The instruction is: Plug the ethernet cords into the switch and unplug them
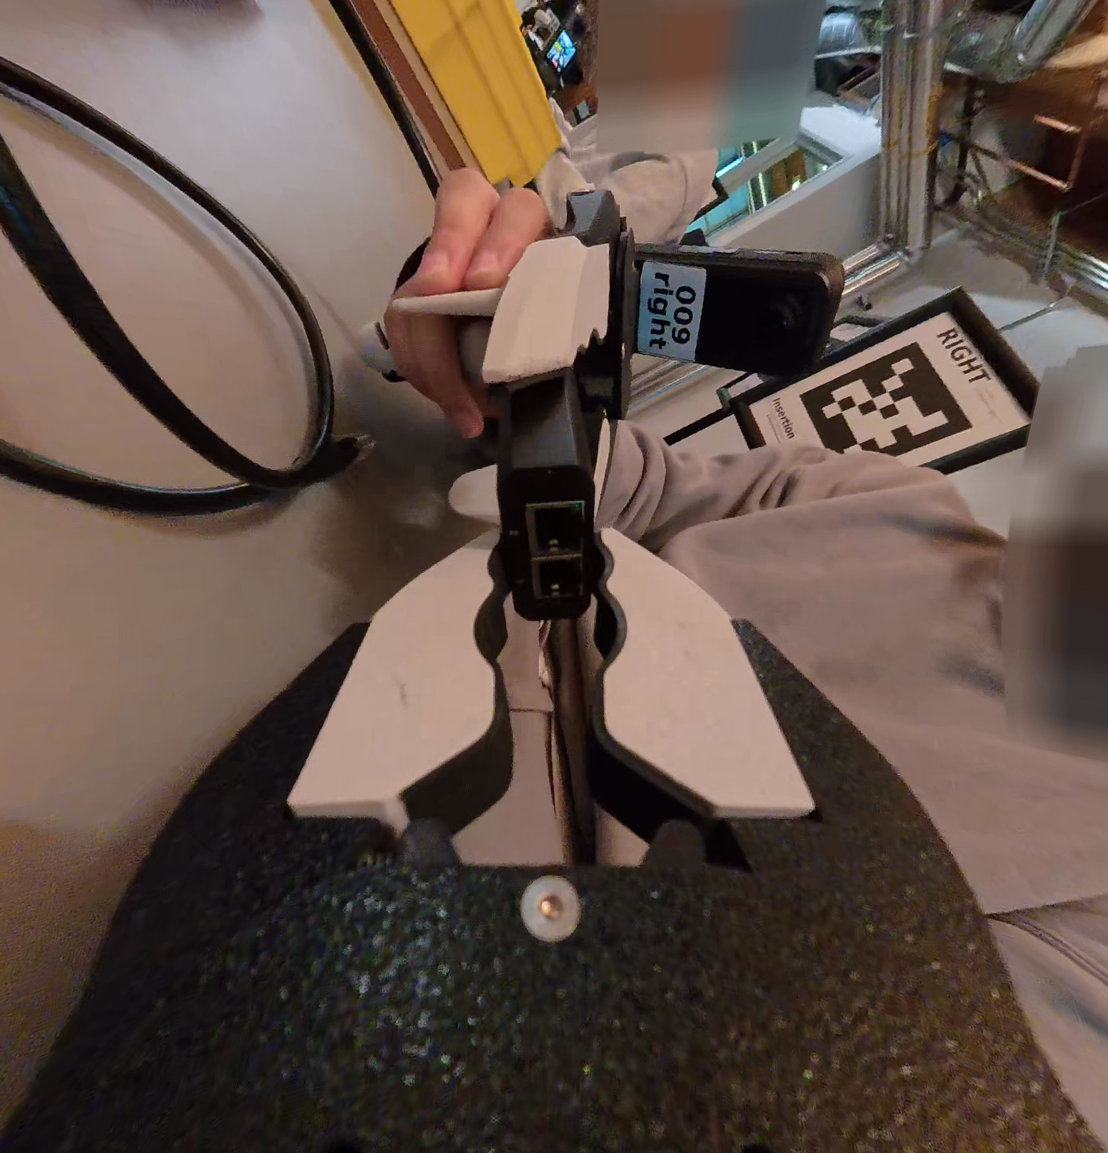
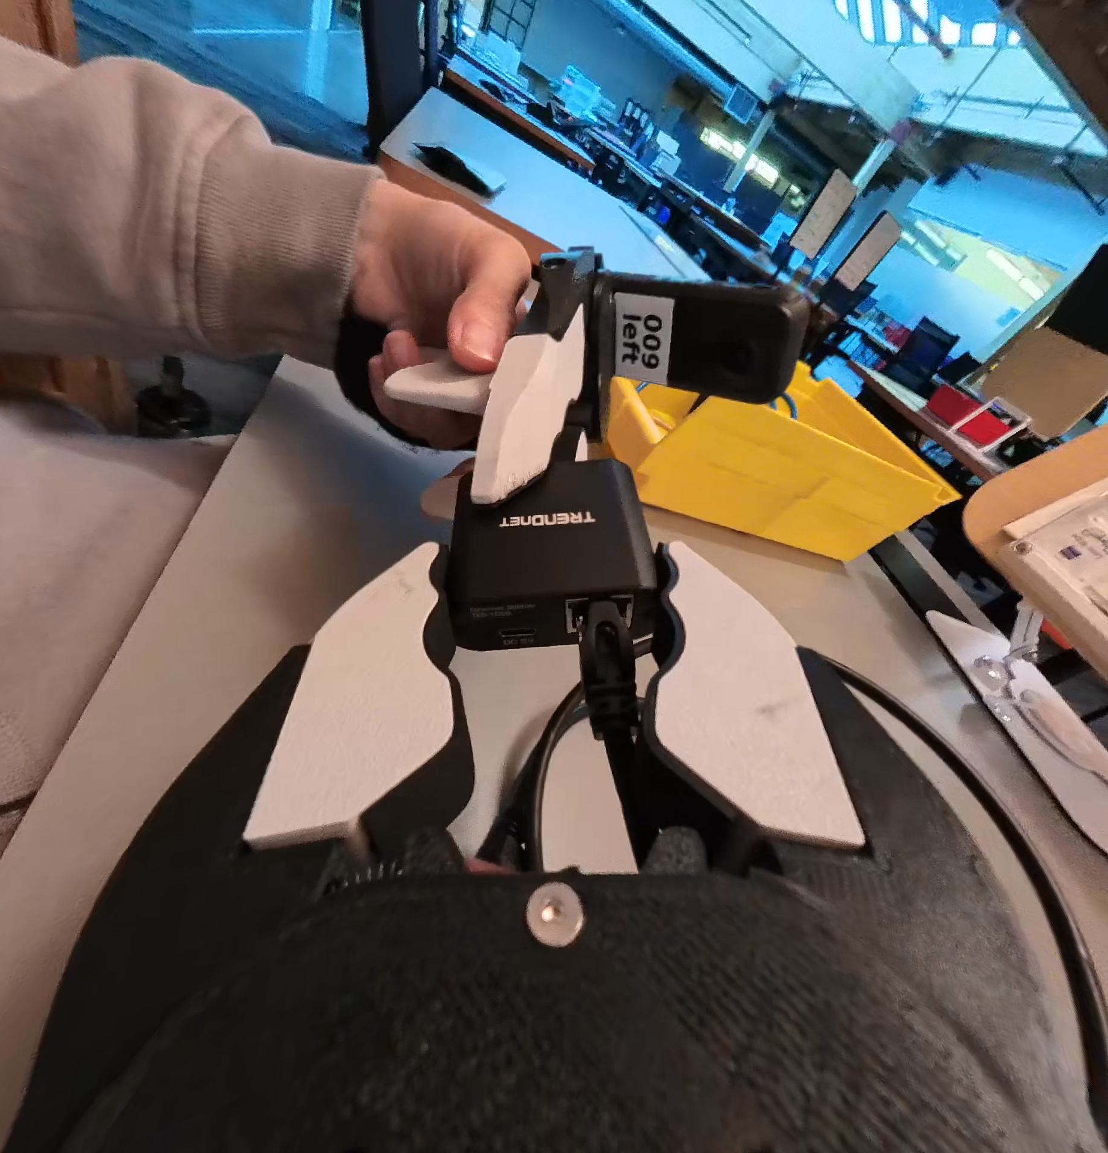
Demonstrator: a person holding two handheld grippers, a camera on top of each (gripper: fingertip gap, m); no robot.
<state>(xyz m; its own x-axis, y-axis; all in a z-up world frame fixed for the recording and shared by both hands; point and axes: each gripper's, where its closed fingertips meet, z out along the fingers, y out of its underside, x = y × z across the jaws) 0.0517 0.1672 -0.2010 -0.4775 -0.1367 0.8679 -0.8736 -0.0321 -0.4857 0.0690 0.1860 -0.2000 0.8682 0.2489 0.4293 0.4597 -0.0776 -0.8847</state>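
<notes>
A small black switch (image 1: 542,437) is held between both grippers above the grey table (image 1: 183,624). My left gripper (image 1: 550,555) is shut on one end, fingers above and below it; two empty ports (image 1: 554,549) face this camera. My right gripper (image 2: 551,580) is shut on the switch's (image 2: 545,543) sides at the other end. A black ethernet cord plug (image 2: 607,661) sits in that end's port and its cable runs down between my right fingers. The cord loops (image 1: 164,249) over the table, with a loose end (image 1: 351,446) lying free.
A yellow bin (image 2: 788,480) stands on the table behind the switch. A framed marker card (image 1: 882,399) lies past the person's grey sleeve (image 1: 788,561). A white paper-covered board (image 2: 1075,561) sits at the right. Hands (image 2: 432,287) hold both grippers. The tips of both grippers are at nearly the same place.
</notes>
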